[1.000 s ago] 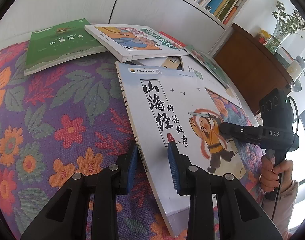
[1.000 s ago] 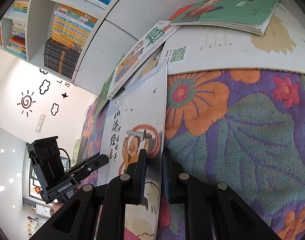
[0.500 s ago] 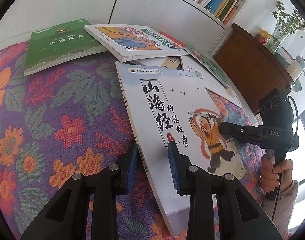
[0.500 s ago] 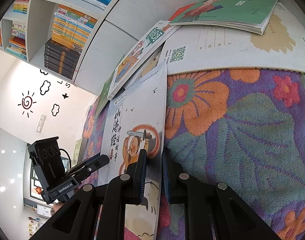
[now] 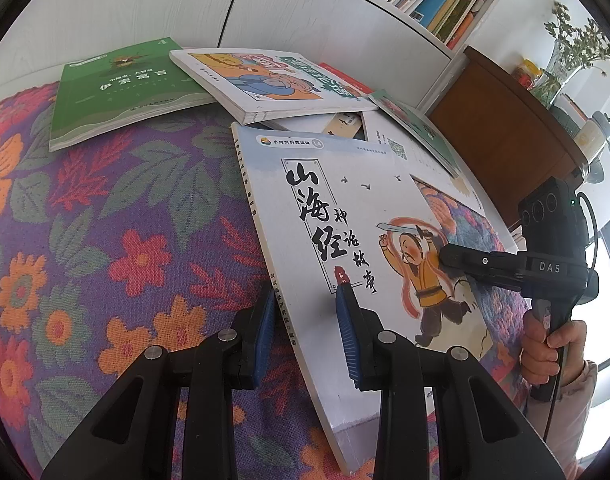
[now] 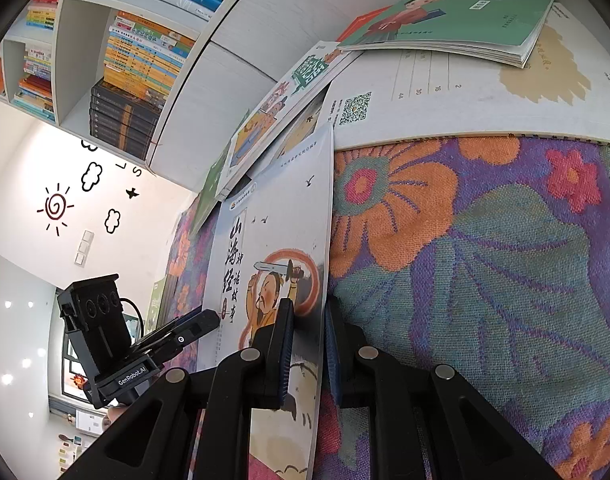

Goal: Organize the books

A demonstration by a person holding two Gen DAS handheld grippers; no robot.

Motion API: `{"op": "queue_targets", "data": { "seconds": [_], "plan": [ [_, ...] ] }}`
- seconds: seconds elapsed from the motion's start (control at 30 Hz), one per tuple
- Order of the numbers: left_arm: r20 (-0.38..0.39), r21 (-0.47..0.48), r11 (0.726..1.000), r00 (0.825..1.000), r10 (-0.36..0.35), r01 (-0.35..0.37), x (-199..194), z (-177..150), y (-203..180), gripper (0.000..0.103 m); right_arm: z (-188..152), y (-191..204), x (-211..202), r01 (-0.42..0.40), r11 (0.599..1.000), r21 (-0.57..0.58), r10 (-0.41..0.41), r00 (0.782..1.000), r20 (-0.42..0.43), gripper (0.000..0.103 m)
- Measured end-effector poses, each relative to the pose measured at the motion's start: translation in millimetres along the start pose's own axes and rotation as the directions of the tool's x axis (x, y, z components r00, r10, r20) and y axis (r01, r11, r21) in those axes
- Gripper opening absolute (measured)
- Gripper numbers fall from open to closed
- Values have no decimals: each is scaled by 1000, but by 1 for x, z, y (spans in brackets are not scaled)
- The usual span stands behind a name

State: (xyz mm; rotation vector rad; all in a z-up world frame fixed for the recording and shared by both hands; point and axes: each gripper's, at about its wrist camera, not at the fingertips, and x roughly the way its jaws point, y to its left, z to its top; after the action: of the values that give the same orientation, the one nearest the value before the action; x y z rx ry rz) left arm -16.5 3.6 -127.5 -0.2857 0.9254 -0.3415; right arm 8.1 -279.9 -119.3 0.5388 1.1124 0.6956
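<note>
Here both grippers' fingers [image 5: 347,312] clamp the white book [image 5: 345,208].

Your two grippers are matte black plastic. The left gripper [image 5: 305,320] and right gripper [image 6: 309,334] each have blue ribbed pads [image 5: 347,334] and round silver screws [image 5: 227,335] on angular fingers. One housing reads "DAS", the other "GenRobot.AI"; each has a black cable. Your sleeve [image 5: 561,404] is pale pink.
</note>
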Motion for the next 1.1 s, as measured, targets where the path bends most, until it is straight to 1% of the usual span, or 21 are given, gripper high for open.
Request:
{"op": "queue_targets", "data": {
  "seconds": [0.17,0.27,0.43,0.5,0.57,0.63,0.67,0.7,0.77,0.8,0.87,0.9,0.93,1.0,1.03,1.1],
  "plan": [
    [1,-1,1000,1000,18,-18,0,0,-2,30,-1,5,1,24,1000,-8,-24,1000,4,13],
    [-4,-22,1000,1000,19,-19,0,0,-2,30,-1,9,2,42,999,-15,-42,999,7,13],
    [-45,-119,993,999,4,-10,-1,3,4,28,-2,17,5,88,996,-25,-87,996,19,14],
    [-53,-158,987,999,12,-20,0,5,4,28,-1,21,6,111,993,-34,-111,994,18,14],
    [-63,-179,982,997,40,-51,-1,6,0,27,-1,22,6,115,993,-29,-114,993,24,16],
    [-73,-185,978,994,82,-95,-3,8,-6,27,-1,24,5,100,994,-38,-99,995,18,18],
    [-72,-181,976,992,106,-118,-4,8,-9,27,-2,25,4,83,995,-52,-82,997,12,18],
    [-68,-172,976,990,123,-133,-6,9,-12,27,-2,26,2,49,997,-60,-48,999,11,18],
    [-62,-168,979,992,110,-119,-11,9,-16,27,-1,27,-4,-48,998,-46,49,998,29,17],
    [-66,-174,980,994,86,-97,-14,10,-17,27,0,32,-8,-75,995,-62,78,996,39,17],
    [-70,-180,981,995,64,-76,-18,10,-18,27,-1,44,-11,-31,992,-121,37,998,45,17],
    [-70,-177,981,995,73,-84,-20,10,-18,27,-2,50,-11,-15,989,-145,21,999,43,17],
    [-67,-175,979,993,92,-103,-24,10,-17,27,-3,55,-11,-27,987,-160,33,999,34,17],
    [-62,-189,974,992,114,-123,-31,9,-11,27,-6,61,-8,-77,982,-171,80,997,11,17],
    [-61,-198,973,992,110,-120,-35,8,-8,27,-7,65,-6,-98,977,-189,101,995,3,17],
    [-62,-216,970,993,96,-107,-41,6,-1,27,-9,72,-2,-110,970,-217,110,994,-9,17]
  ]
}}
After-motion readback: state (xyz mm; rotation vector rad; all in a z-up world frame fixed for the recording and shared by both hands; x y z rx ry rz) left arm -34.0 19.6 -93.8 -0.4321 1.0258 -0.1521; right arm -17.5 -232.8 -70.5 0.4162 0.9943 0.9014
